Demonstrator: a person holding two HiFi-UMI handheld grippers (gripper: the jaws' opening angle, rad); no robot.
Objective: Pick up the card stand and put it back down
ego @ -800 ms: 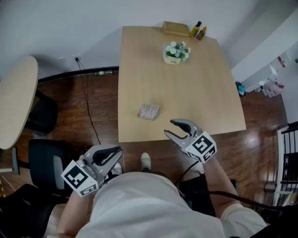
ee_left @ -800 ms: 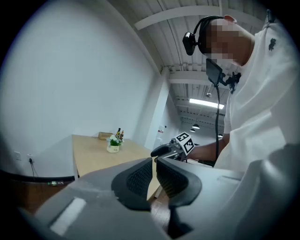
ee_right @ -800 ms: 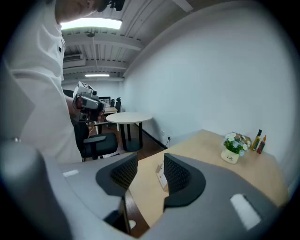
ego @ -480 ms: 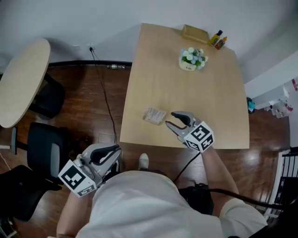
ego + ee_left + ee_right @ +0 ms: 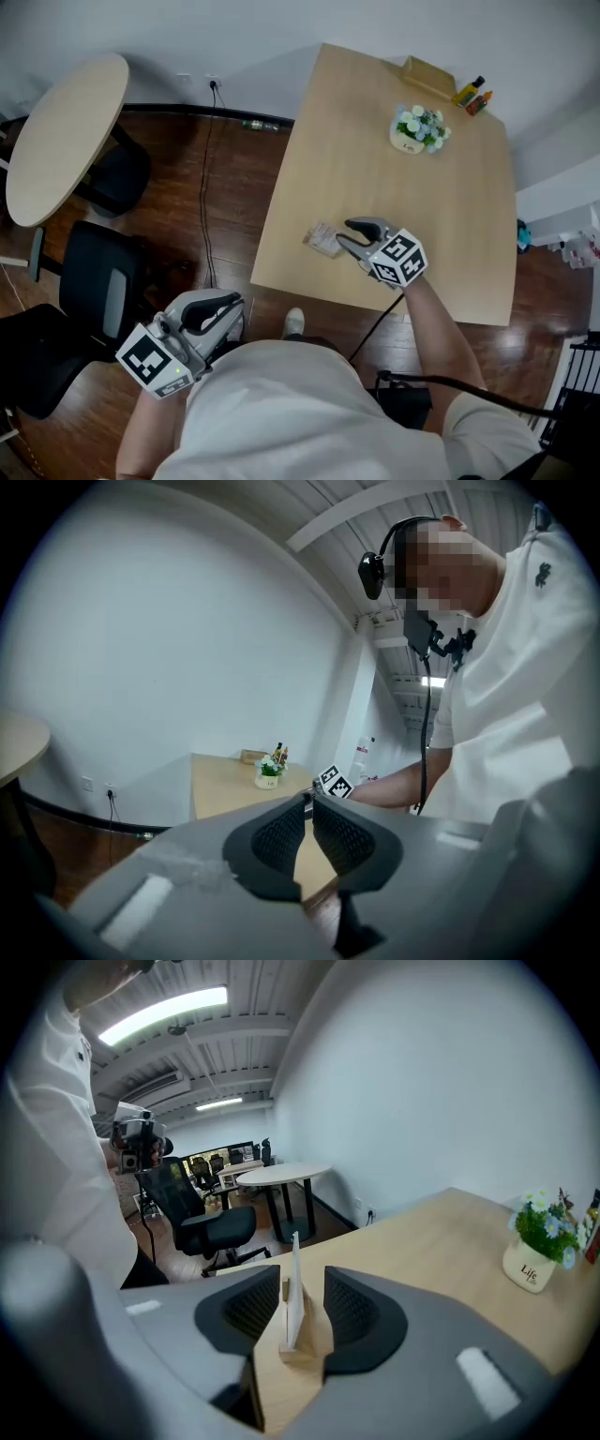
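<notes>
The card stand [image 5: 323, 239], a white card upright in a small wooden base, sits near the front left edge of the square wooden table [image 5: 412, 206]. My right gripper [image 5: 343, 232] reaches over the table edge, its jaws open on either side of the stand. In the right gripper view the card stand [image 5: 292, 1274] rises edge-on between the two pads of the right gripper [image 5: 302, 1290], with a gap on each side. My left gripper [image 5: 214, 313] hangs low at my left side, off the table; in its own view the left gripper [image 5: 307, 803] has its tips together on nothing.
A white pot of flowers [image 5: 418, 131], two small bottles [image 5: 472, 96] and a wooden box [image 5: 429, 75] stand at the table's far end. A round table [image 5: 66, 136] and black chairs [image 5: 94, 300] stand left over a wooden floor with a cable [image 5: 202, 216].
My right gripper has moved forward and left over the table edge until its open jaws straddle the card stand. The left gripper has stayed at my side.
</notes>
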